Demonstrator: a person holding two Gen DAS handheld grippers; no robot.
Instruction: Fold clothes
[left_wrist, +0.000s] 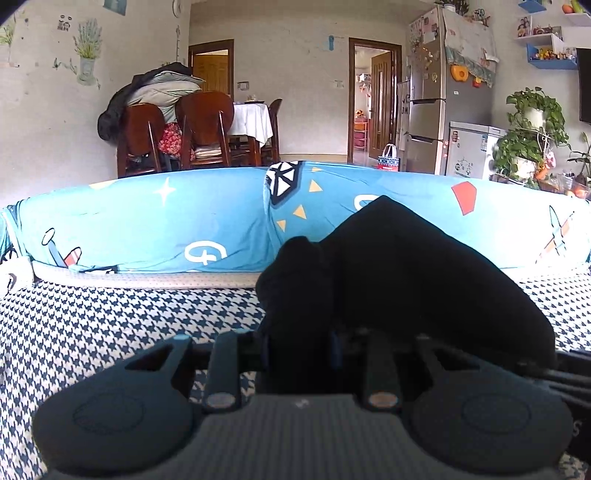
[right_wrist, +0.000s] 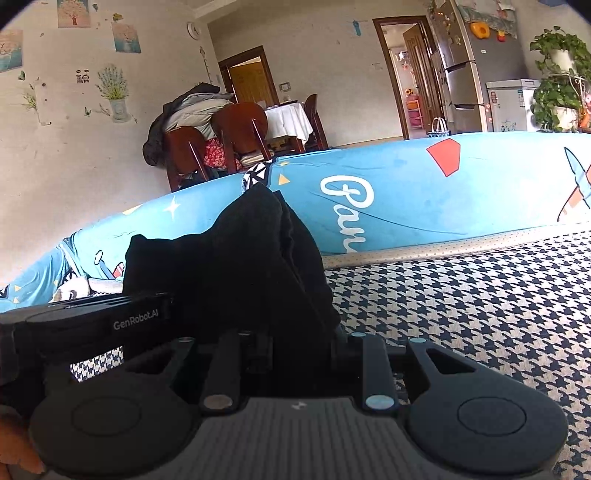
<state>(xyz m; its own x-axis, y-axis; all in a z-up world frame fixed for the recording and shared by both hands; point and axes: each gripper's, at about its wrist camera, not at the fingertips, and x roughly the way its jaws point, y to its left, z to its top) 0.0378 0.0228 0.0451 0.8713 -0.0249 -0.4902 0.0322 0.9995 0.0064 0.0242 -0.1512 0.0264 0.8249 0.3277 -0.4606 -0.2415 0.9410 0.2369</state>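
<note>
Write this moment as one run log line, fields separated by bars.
step: fold | left gripper: shut on black garment | right gripper: shut on black garment | surface: houndstooth cover

Pale stickered walls (left_wrist: 44, 110), wooden chairs (left_wrist: 207, 125), steel fridge (left_wrist: 432, 110), houndstooth cover (left_wrist: 92, 332), blue bolster (left_wrist: 147, 221)

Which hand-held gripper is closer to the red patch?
Right. The right hand-held gripper faces the red patch almost ahead; the left hand-held gripper sits further left.

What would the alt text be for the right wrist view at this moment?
The right gripper is shut on a bunched black garment raised over a houndstooth-patterned surface. The left gripper sits close beside it on the left; a blue printed cushion runs behind, with chairs and a fridge beyond.
</note>
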